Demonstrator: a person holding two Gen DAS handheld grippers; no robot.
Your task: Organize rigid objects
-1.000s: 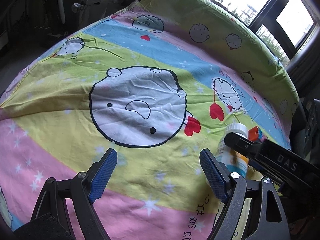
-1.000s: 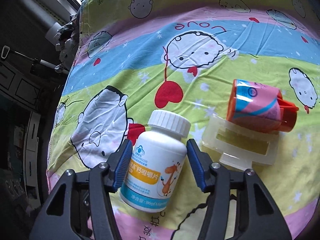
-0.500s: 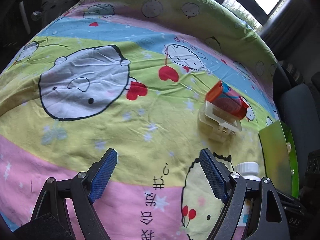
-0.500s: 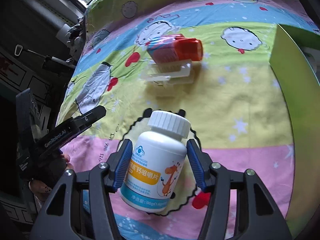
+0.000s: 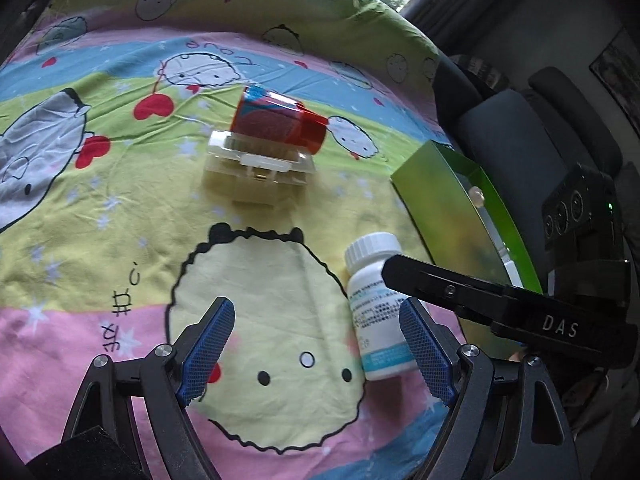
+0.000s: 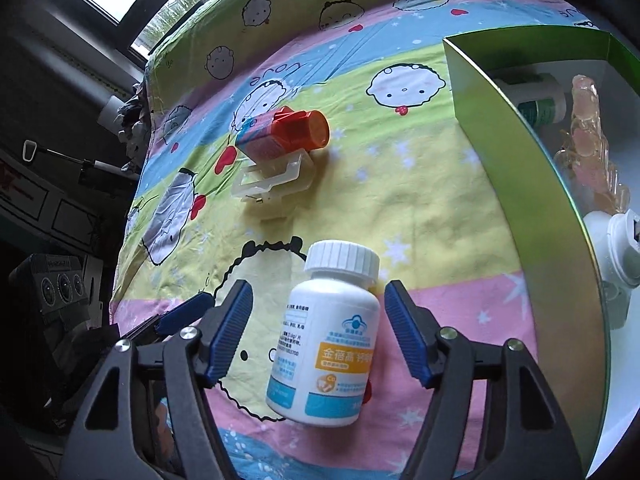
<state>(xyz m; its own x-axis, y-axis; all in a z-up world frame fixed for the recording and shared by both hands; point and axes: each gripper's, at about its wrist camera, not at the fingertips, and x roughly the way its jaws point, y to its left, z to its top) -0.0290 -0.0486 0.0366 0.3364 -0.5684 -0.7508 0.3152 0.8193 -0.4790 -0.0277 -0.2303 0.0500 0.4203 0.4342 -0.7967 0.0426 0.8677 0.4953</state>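
Opening around the white bottle [image 6: 324,344], right gripper [image 6: 316,332] pads apart from it; could roll off bed [image 6: 400,200], missing green box [image 6: 520,184]; left gripper [image 5: 316,352] wide, empty.

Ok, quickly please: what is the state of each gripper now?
Left gripper: open, holding nothing.
Right gripper: jaws opening, white bottle between them, pads off it.

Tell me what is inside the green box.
The green box holds a green-labelled white bottle, a clear pinkish clip and a white object; its near wall hides anything below.
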